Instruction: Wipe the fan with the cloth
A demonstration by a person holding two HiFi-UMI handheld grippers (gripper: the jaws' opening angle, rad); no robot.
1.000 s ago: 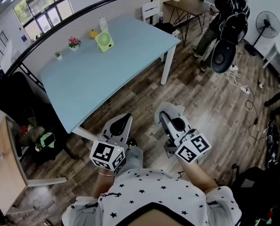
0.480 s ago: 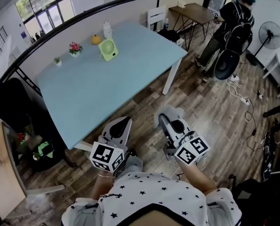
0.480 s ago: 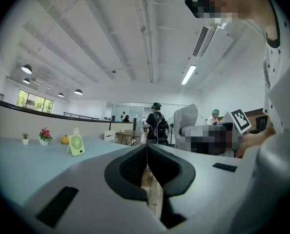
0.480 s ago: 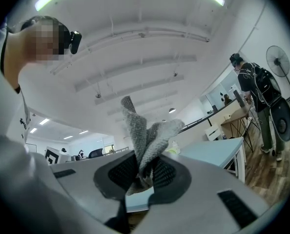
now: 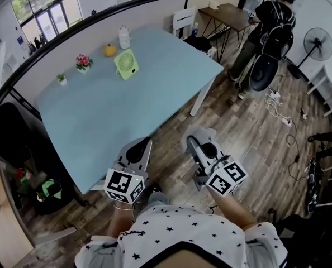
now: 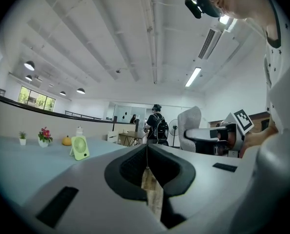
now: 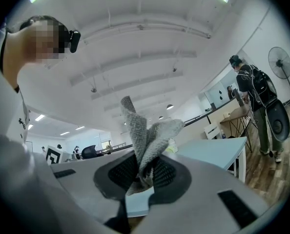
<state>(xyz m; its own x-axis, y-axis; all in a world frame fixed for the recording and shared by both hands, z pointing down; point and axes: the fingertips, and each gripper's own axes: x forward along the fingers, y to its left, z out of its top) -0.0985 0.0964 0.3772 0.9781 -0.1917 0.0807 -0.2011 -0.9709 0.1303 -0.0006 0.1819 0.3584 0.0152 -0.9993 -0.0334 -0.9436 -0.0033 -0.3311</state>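
Note:
A small green fan (image 5: 126, 63) stands upright on the far side of the light blue table (image 5: 110, 121); it also shows small at the left of the left gripper view, fan (image 6: 79, 147). My right gripper (image 5: 197, 136) is over the wooden floor off the table's near edge, shut on a grey cloth (image 5: 204, 133). The cloth (image 7: 146, 135) sticks up in folds from between the jaws of the right gripper (image 7: 144, 172). My left gripper (image 5: 142, 144) hangs at the table's near edge. In its own view the left gripper (image 6: 146, 152) is shut with nothing held.
By the fan stand a white bottle (image 5: 123, 37), an orange fruit (image 5: 109, 50), a flower pot (image 5: 83, 62) and a small plant (image 5: 61, 78). A person with a backpack (image 5: 266, 21) stands at the far right near a wooden table (image 5: 227, 7) and a pedestal fan (image 5: 317, 29). Cables (image 5: 283, 108) lie on the floor.
The table's near edge has come closer to both grippers; the left one now overlaps it. Both grippers keep the same pose, and the cloth stays in the right one.

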